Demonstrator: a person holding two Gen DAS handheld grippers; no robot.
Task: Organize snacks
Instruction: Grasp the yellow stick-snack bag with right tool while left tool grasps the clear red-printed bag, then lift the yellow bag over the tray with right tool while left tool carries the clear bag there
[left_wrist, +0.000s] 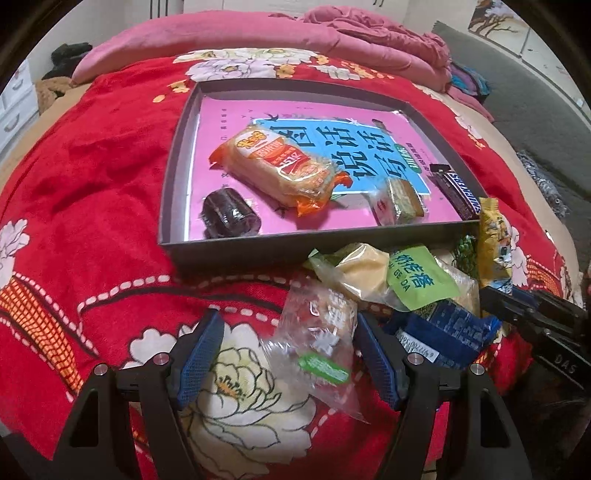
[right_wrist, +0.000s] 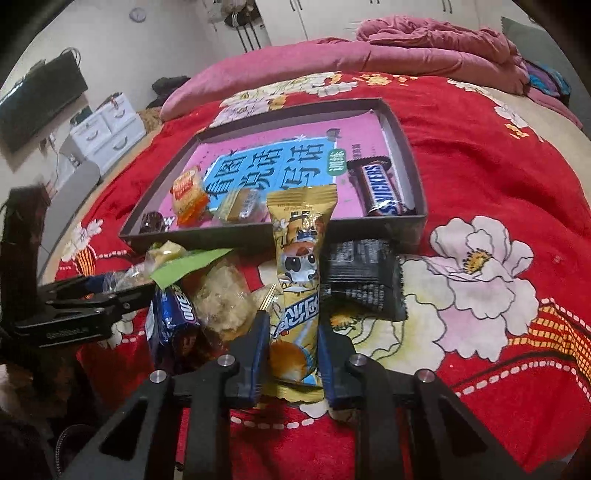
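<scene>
A grey shallow box (left_wrist: 236, 249) (right_wrist: 207, 240) with a pink and blue lining lies on the red flowered blanket. In it are an orange cake pack (left_wrist: 280, 168), a dark roll (left_wrist: 229, 218), a small wafer pack (left_wrist: 400, 199) and a Snickers bar (right_wrist: 382, 188). Loose snacks lie in front of the box. My right gripper (right_wrist: 293, 325) is shut on a tall yellow snack pack (right_wrist: 301, 251), which stands upright between the blue pads. My left gripper (left_wrist: 290, 332) is open, with a clear candy bag (left_wrist: 317, 339) lying between its fingers, untouched.
Near the box's front lie a green-labelled clear bag (left_wrist: 410, 277), a blue Oreo pack (right_wrist: 173, 317) and a black wrapper (right_wrist: 364, 277). Pink bedding (left_wrist: 258, 40) is heaped at the far side. A white drawer unit (right_wrist: 109, 133) stands left of the bed.
</scene>
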